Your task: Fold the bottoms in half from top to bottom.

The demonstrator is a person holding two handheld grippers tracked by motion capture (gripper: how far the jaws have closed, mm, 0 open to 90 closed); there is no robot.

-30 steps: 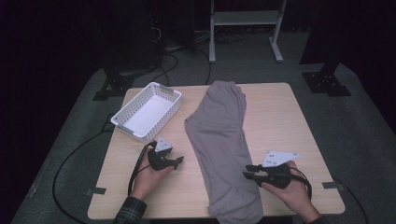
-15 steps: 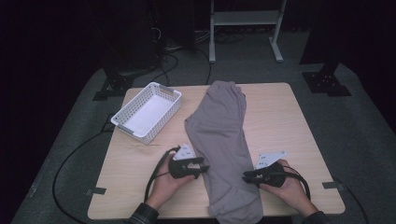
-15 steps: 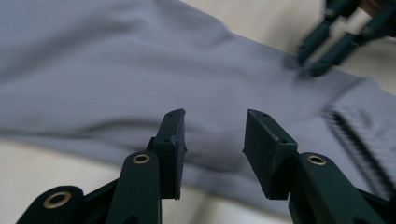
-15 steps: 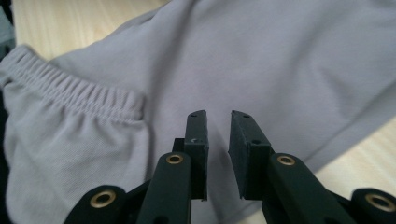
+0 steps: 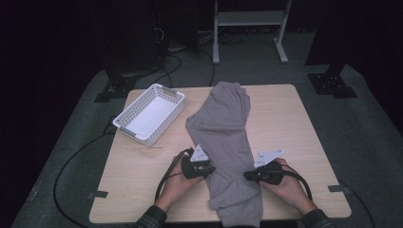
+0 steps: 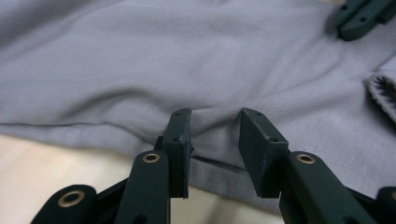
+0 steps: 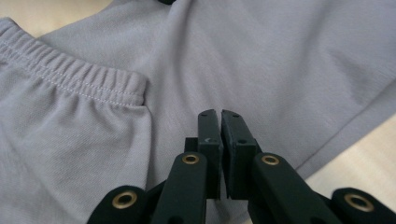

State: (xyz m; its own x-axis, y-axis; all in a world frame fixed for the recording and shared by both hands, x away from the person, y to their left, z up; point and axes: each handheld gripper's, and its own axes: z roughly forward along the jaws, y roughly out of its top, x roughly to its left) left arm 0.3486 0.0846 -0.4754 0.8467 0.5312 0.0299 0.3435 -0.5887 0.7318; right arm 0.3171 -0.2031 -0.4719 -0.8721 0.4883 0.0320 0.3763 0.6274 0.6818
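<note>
Grey trousers [image 5: 223, 123] lie lengthwise down the middle of the wooden table [image 5: 285, 118], with the elastic waistband [image 7: 70, 74] at the near end. My left gripper [image 5: 211, 170] is at the cloth's left edge. Its jaws [image 6: 215, 114] have just been closing and still stand apart, with the hem [image 6: 215, 172] between them and a gap at each pad. My right gripper [image 5: 247, 175] rests on the trousers' [image 7: 280, 56] right edge. Its jaws [image 7: 218, 113] have just been closing and leave a thin slit; I cannot tell whether cloth is pinched in it.
A white slotted basket [image 5: 124, 124] stands at the table's back left. Cables trail off the left side to the floor. A white metal stand [image 5: 247, 19] is on the floor behind the table. The right gripper's jaws [image 6: 359, 18] appear across the cloth in the left gripper view.
My left gripper has moved right from the bare tabletop to the trousers' left edge. My right gripper has edged left and down onto the right edge.
</note>
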